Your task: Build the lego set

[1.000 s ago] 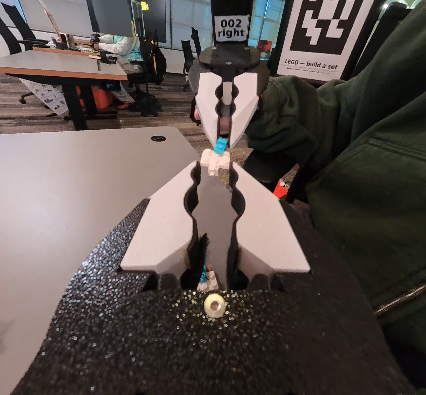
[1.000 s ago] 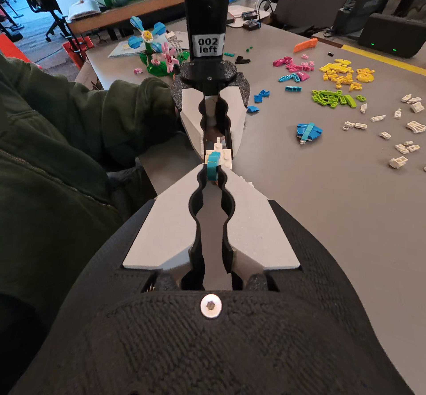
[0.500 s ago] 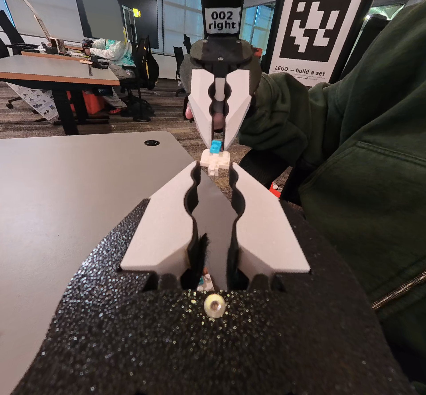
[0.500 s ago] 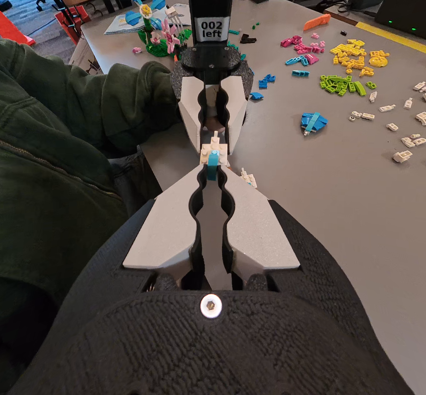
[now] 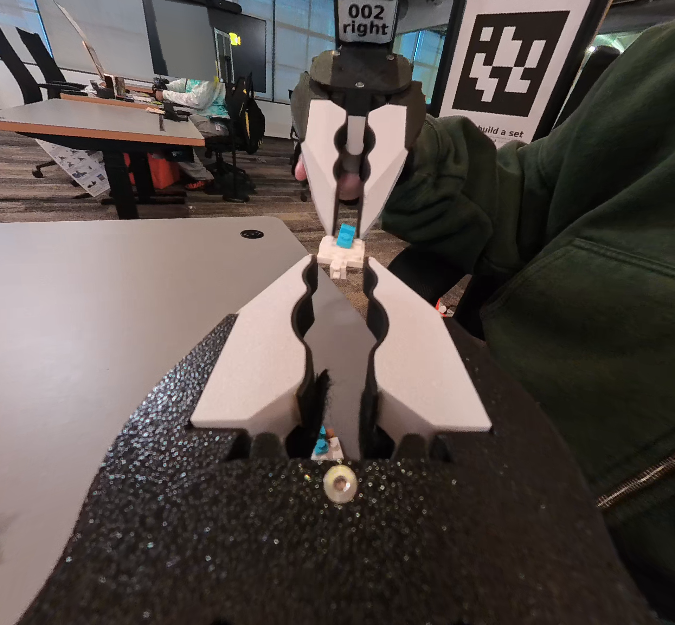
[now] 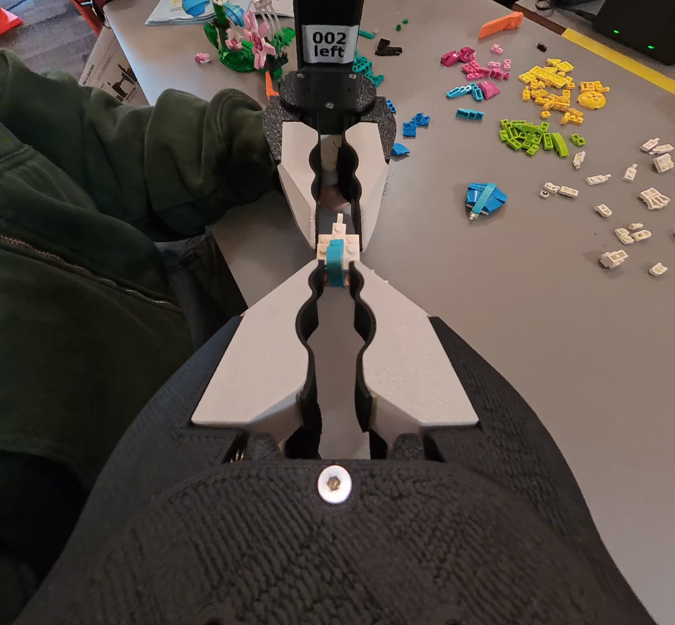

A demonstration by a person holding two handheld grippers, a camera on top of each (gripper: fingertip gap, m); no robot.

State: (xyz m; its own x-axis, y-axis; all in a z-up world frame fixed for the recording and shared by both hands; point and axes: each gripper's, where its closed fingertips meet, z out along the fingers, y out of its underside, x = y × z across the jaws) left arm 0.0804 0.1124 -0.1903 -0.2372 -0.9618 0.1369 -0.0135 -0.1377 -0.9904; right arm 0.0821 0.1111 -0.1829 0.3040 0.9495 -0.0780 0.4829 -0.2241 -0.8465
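A: What sits closest to the jaws?

B: The left gripper [image 5: 339, 260] pinches a small white brick assembly [image 5: 341, 255] between its fingertips, low in the middle of the frame and held above the bench edge. The right gripper [image 6: 335, 271] meets it tip to tip from the other side. A teal plate [image 6: 335, 264] stands on top of the white assembly, between the right jaws.

A: Do those jaws press on it?

B: No. They are slightly spread, with a sliver of space on each side of the teal plate.

A: And the surface?

B: A grey bench [image 6: 475, 352]. At middle right lies a blue built piece [image 6: 485, 197], with scattered white pieces [image 6: 621, 235] farther right. Above them are sorted heaps: lime green [image 6: 529, 136], yellow [image 6: 555, 85] and pink [image 6: 475, 67]. At upper left stands a brick flower model [image 6: 237, 34] in front of a booklet [image 6: 171, 12]. An orange brick separator [image 6: 502, 23] lies at upper right, near a yellow tape line [image 6: 621, 60]. A dark green sleeve [image 6: 164, 155] fills the left.

A: The room?

B: An office with carpet. A seated person [image 5: 193, 96] is at a second bench [image 5: 91, 122] at upper left, under a dark wall screen [image 5: 182, 38].

A: Any writing?

B: Each gripper's black body carries a white printed label. A framed sign [image 5: 511, 60] at upper right bears a black-and-white square marker with printed lines.
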